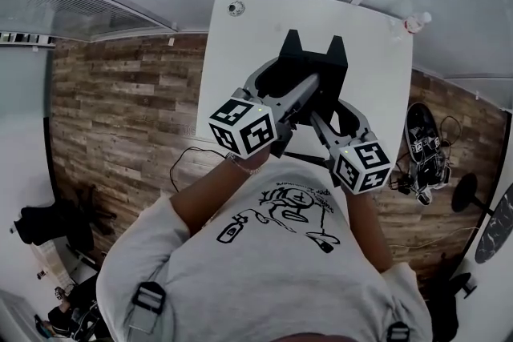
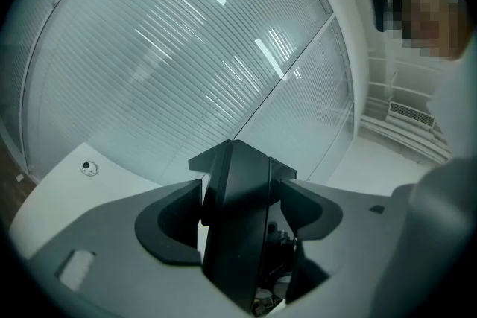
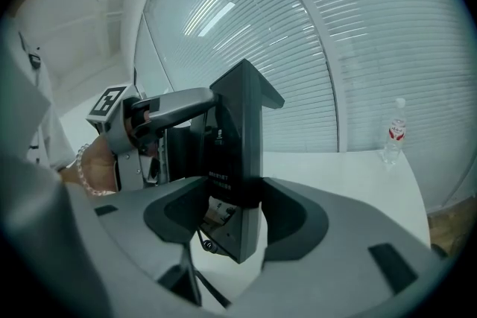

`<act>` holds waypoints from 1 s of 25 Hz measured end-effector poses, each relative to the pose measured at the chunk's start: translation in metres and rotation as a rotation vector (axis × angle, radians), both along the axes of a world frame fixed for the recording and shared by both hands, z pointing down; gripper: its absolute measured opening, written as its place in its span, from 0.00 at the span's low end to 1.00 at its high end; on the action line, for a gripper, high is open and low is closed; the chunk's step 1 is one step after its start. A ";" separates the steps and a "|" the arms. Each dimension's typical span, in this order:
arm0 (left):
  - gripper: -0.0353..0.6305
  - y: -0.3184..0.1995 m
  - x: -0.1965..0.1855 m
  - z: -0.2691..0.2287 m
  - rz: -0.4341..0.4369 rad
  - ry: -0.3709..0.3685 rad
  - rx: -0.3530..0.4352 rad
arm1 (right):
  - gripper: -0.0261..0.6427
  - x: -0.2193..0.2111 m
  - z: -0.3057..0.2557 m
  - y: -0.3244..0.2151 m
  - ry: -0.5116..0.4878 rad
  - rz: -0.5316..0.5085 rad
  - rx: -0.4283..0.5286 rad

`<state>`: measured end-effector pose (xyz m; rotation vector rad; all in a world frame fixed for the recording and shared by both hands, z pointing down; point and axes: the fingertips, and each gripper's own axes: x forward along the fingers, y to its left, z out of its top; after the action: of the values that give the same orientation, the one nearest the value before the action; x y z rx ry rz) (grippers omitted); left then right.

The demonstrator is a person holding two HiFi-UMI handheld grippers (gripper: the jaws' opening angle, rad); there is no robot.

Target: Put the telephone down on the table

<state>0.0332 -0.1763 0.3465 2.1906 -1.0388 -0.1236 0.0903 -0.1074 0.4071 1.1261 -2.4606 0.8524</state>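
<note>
**Status.** The black, slab-sided plastic telephone is held upright over the white table, near the middle of the tabletop. It appears clear of the surface, though no view shows the gap. The left gripper has its fingers clamped on one narrow edge of the telephone, and the right gripper has its fingers clamped on the opposite side.

**Hazards, as judged.**
- Both holds are on thin, smooth edges. If one side were released first, the telephone could pivot and topple.
- A dark coiled cord hangs below the body. It could end up trapped underneath and leave the telephone rocking.
- An uneven descent would land one corner first and could make the telephone slip.
- The clear water bottle stands well apart, at the far corner, and is not a concern.

**Markings.**
- Small pale print on the telephone's side is too fine to read.
- The bottle's red label is illegible.
- The marker cubes carry black-and-white square patterns only.
- The shirt graphic includes lettering that cannot be made out.
</note>
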 end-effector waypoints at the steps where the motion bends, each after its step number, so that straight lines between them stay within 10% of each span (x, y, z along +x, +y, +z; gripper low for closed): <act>1: 0.54 0.001 0.000 0.002 -0.004 -0.002 -0.004 | 0.36 0.000 0.002 0.001 -0.001 -0.003 -0.005; 25: 0.54 -0.029 0.012 0.127 -0.008 0.001 -0.163 | 0.35 0.012 0.114 -0.018 -0.018 -0.005 -0.157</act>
<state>0.0449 -0.2050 0.4735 2.0399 -1.0209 -0.0419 0.1028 -0.1257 0.5208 1.0602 -2.3624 1.0385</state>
